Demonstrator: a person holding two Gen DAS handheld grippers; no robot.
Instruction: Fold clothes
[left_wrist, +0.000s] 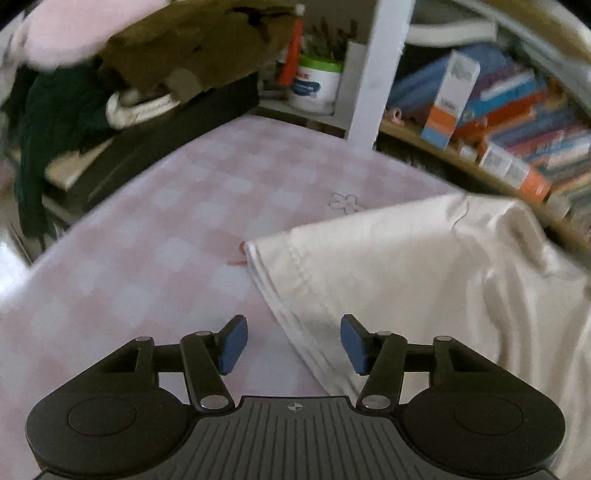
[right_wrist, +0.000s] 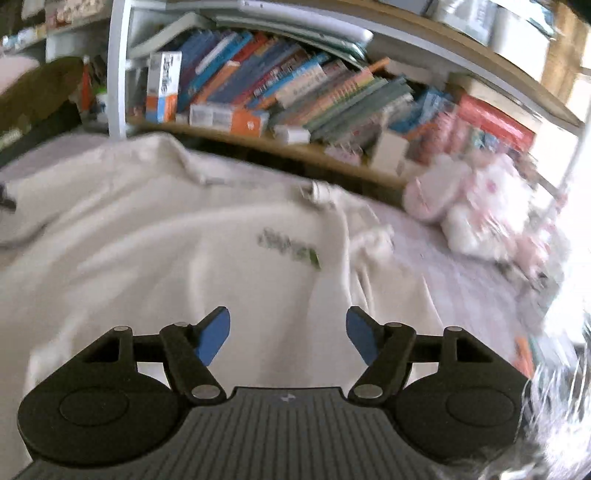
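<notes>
Both grippers stand released, nothing between their blue pads. Below the left gripper (left_wrist: 293, 345) runs the stitched hem of the cream shirt (left_wrist: 424, 280), which lies on the pink checked worktop (left_wrist: 155, 236). Ahead of the right gripper (right_wrist: 288, 336) the same cream shirt (right_wrist: 166, 236) spreads out rumpled, green print up, one sleeve bunched beside a pink plush toy (right_wrist: 476, 210). Folding looks barely begun: one edge seems doubled at the hem, the rest remains to smooth and fold.
</notes>
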